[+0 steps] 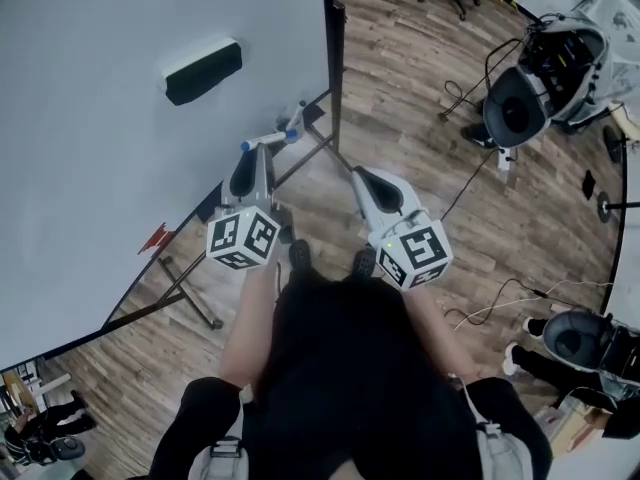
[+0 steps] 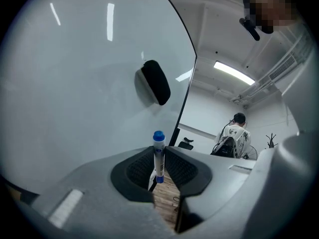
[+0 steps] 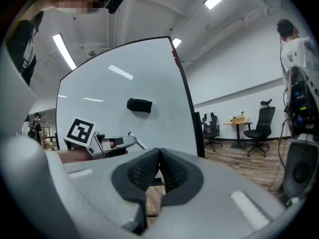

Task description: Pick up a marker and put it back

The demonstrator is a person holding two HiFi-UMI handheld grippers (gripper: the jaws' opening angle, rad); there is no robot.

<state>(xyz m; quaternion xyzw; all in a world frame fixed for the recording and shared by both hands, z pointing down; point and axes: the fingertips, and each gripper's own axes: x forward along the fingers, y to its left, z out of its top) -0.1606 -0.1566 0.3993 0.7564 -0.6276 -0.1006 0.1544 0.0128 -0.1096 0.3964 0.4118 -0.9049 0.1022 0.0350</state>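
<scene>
**Presently: marker held crosswise in the left gripper, by the board's lower edge**

- Item: marker [image 2: 158, 158], white barrel, blue cap.
- Location: pinched between the pads of the left gripper [image 1: 262, 148], which are closed on its barrel.
- Axis: across the jaws. In the left gripper view it stands from 6 to 12 o'clock, cap at 12. In the head view it runs 9 to 3, cap at 3.
- Surroundings: the whiteboard [image 1: 120, 88] lies at 10 o'clock from the jaws, its lower edge just beside them. The eraser [image 1: 203, 71] sits on the board at 11 o'clock.
- Right gripper [image 3: 159, 156]: jaws pressed together on nothing, at 4 o'clock from the left one.
- Judgement: the return falls to the left gripper. No ledge or tray can be made out.
</scene>
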